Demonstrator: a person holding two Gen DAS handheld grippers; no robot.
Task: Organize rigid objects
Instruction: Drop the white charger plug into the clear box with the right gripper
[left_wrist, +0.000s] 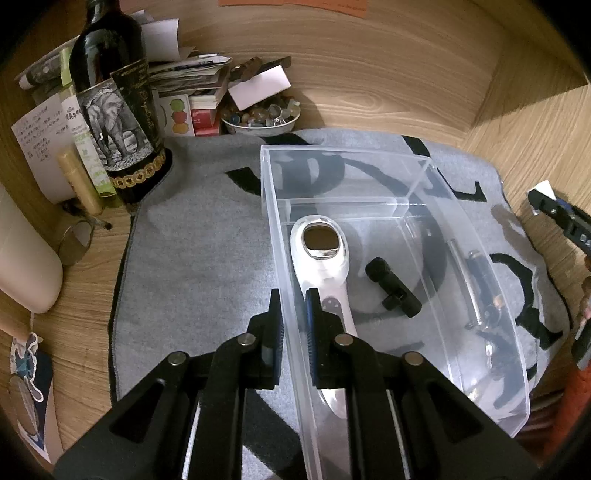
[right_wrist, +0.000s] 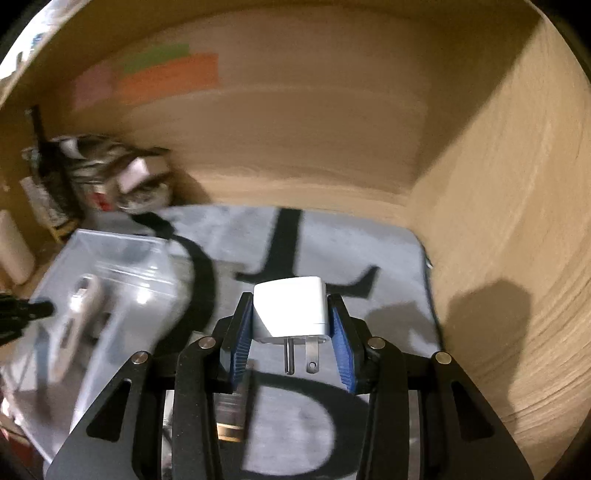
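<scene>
A clear plastic organizer bin (left_wrist: 491, 280) sits on a grey mat with black letters (left_wrist: 199, 258). Inside it lie a white handheld device (left_wrist: 321, 258), a small black clip microphone (left_wrist: 393, 288) and a dark pen-like item (left_wrist: 484, 280). My left gripper (left_wrist: 294, 317) is shut on the bin's left wall. My right gripper (right_wrist: 291, 317) is shut on a white plug adapter (right_wrist: 291, 306), prongs pointing back at the camera, held above the mat to the right of the blurred bin (right_wrist: 107, 258). The right gripper also shows at the right edge of the left wrist view (left_wrist: 565, 221).
A dark bottle with an elephant label (left_wrist: 114, 110), papers and boxes (left_wrist: 192, 77), and a bowl of small stones (left_wrist: 262, 118) crowd the back left corner. A cream cylinder (left_wrist: 26, 258) lies at the left. Wooden walls enclose the back and right (right_wrist: 498, 221).
</scene>
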